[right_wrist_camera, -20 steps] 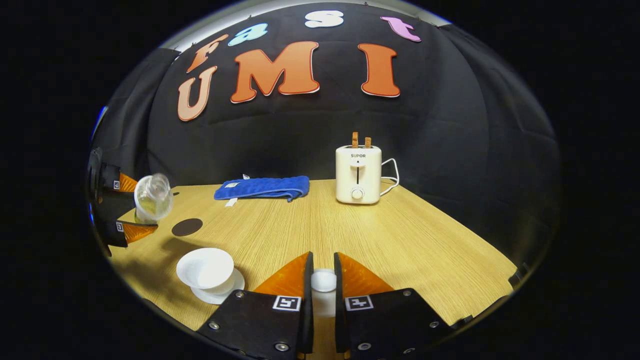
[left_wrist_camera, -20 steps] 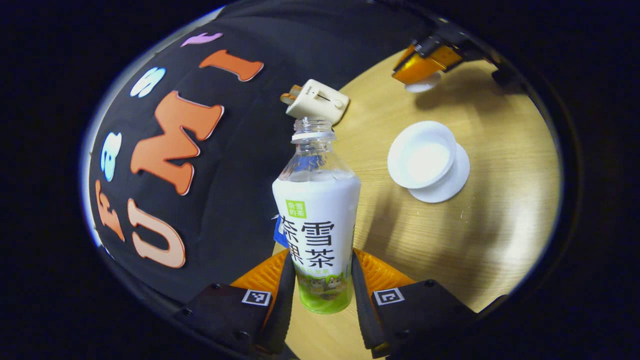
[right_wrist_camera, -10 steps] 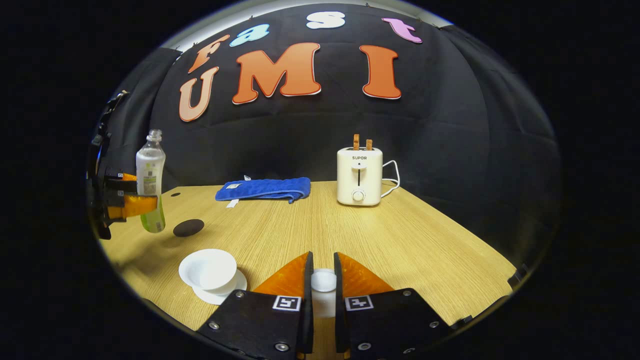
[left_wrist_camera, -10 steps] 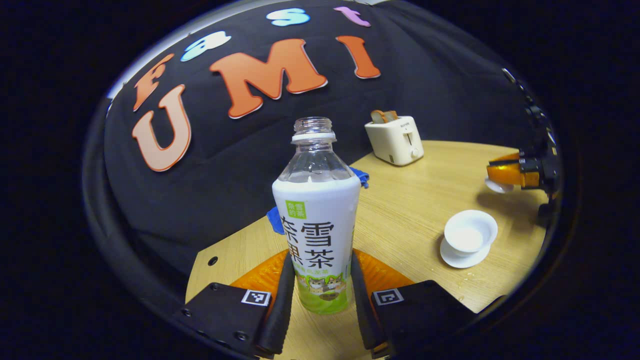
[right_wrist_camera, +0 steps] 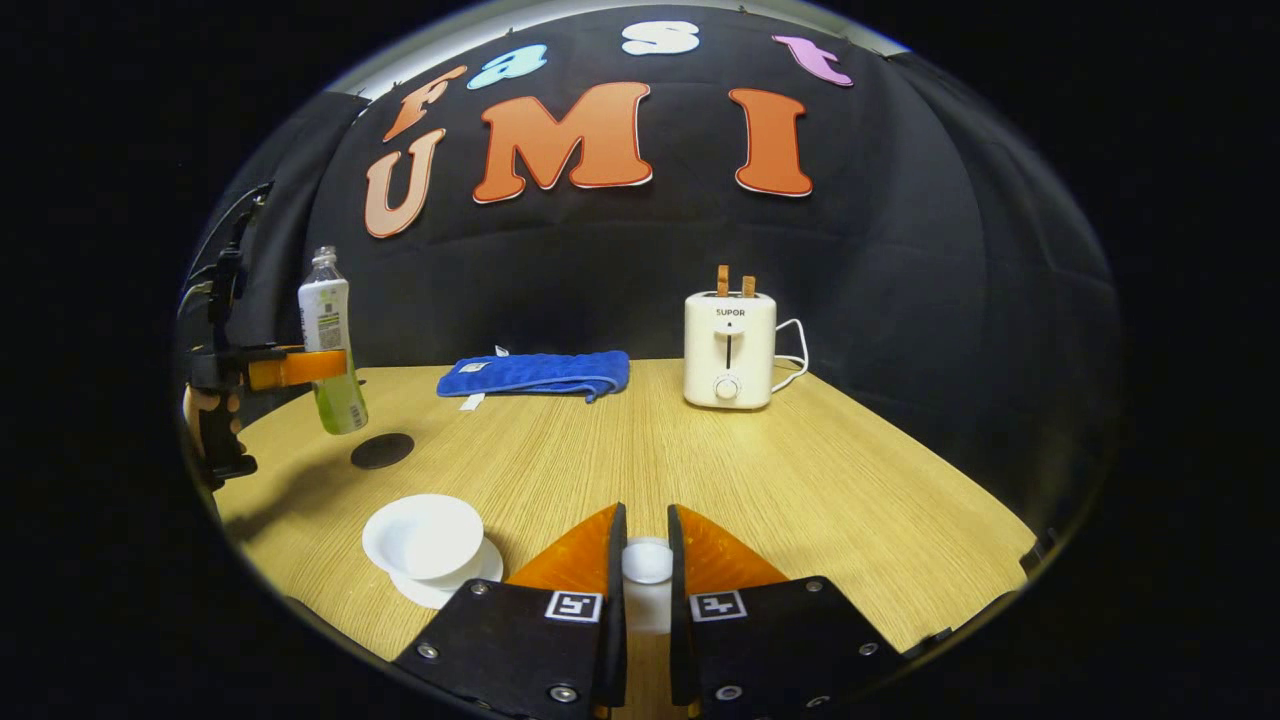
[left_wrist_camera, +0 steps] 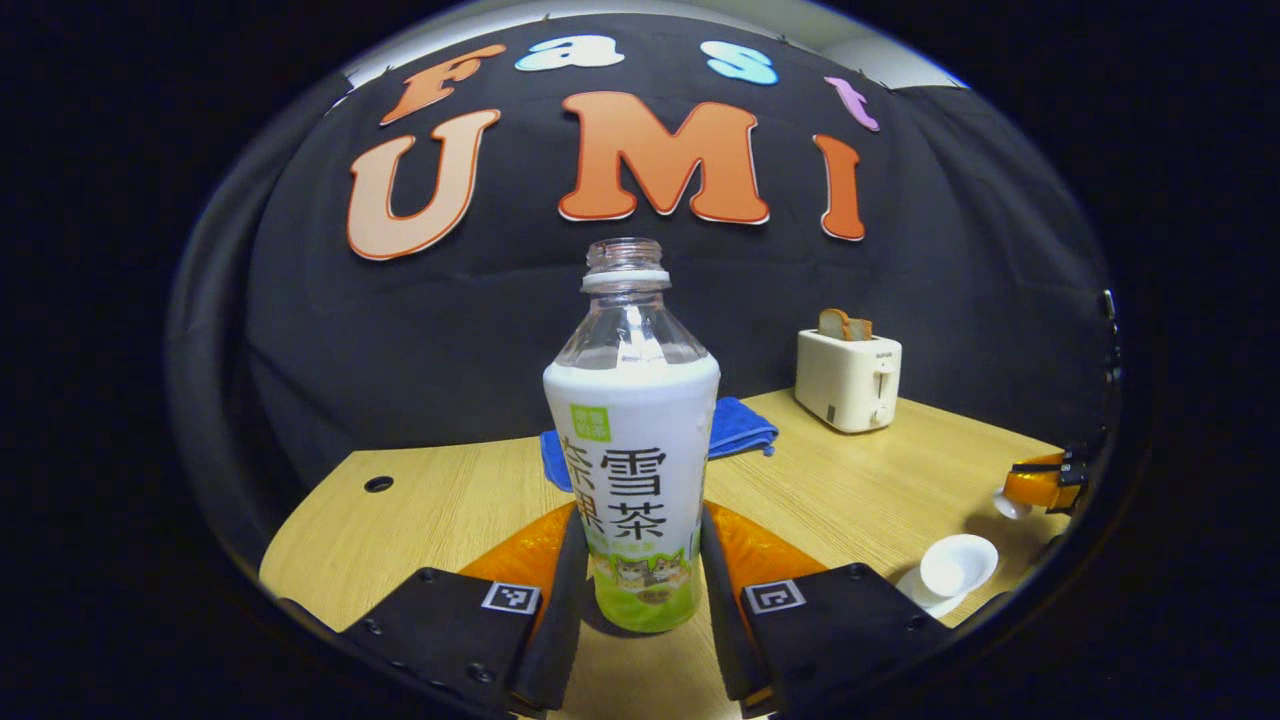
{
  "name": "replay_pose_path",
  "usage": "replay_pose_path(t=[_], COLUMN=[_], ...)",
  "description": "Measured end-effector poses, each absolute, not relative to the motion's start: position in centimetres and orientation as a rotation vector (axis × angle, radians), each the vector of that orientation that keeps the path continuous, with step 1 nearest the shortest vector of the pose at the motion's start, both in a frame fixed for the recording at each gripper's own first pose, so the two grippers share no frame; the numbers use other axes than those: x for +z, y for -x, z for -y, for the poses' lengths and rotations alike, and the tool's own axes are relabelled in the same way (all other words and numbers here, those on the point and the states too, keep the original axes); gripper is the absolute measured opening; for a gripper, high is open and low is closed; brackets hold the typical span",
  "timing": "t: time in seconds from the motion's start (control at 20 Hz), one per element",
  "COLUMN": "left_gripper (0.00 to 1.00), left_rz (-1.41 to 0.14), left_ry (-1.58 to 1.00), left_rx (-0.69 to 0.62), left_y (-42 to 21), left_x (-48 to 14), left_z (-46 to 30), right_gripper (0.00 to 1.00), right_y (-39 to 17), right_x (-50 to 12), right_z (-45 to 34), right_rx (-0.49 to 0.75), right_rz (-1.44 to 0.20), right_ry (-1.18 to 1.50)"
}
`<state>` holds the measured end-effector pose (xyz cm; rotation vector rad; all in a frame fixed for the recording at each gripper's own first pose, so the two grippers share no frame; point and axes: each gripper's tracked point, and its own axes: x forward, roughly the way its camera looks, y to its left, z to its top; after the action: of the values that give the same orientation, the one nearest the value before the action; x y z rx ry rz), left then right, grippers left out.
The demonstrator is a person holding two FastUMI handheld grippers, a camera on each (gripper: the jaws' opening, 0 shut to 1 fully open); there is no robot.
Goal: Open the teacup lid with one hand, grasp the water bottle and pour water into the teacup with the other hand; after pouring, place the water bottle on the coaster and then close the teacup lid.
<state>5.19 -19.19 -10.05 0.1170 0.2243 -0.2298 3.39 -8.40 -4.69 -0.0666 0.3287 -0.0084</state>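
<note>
Lid (right_wrist_camera: 647,562): clamped between the fingers of the right gripper (right_wrist_camera: 645,580) and held off the table, to the right of the teacup and nearer the camera.
Teacup (right_wrist_camera: 424,536): seen uncovered on its saucer (right_wrist_camera: 470,580) at the near edge of the table (right_wrist_camera: 800,480); taken as the landmark here.
Left gripper (left_wrist_camera: 634,560): closed on the lower body of the water bottle (left_wrist_camera: 632,440), both fingers pressed to its sides.
Bottle axis: upright, neck open and uppermost; the pour is judged to be over.
Coaster (right_wrist_camera: 381,451): a dark disc lying flat beyond the teacup and slightly left of it, bare.
Deciding relation: in the right gripper view the water bottle (right_wrist_camera: 331,340) is carried by the left gripper (right_wrist_camera: 300,368) just beyond the coaster and to its left, its base above the table; a short move toward the teacup and then down is judged necessary.
Nearer hand: the left, by far.
Cloth (right_wrist_camera: 535,374): folded, far beyond the teacup.
Toaster (right_wrist_camera: 730,350): farthest, right of the cloth.
</note>
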Motion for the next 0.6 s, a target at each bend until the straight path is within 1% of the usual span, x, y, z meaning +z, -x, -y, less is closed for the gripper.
replay_pose_path(t=[0.25, 0.4, 0.45, 0.55, 0.6], left_gripper=[0.60, 0.60, 0.58, 0.60, 0.59], left_rz=[-0.301, -0.317, -0.321, -0.326, -0.327], left_ry=[-0.095, -0.065, -0.064, -0.068, -0.066], left_rx=[-0.195, -0.223, -0.227, -0.227, -0.229], left_y=[-5.0, -5.1, -5.1, -5.1, -5.0], left_x=[-11.2, -11.9, -12.0, -12.2, -12.2], left_z=[18.8, 19.2, 19.3, 19.3, 19.3], right_gripper=[0.18, 0.18, 0.18, 0.18, 0.18], right_y=[-3.6, -3.6, -3.6, -3.6, -3.6], right_x=[-5.2, -5.4, -5.4, -5.4, -5.5], right_z=[8.8, 8.9, 8.9, 8.7, 8.6], right_rx=[-0.020, -0.023, -0.022, -0.018, -0.016], right_rz=[-0.341, -0.347, -0.347, -0.348, -0.349], right_ry=[0.059, 0.058, 0.059, 0.062, 0.064])
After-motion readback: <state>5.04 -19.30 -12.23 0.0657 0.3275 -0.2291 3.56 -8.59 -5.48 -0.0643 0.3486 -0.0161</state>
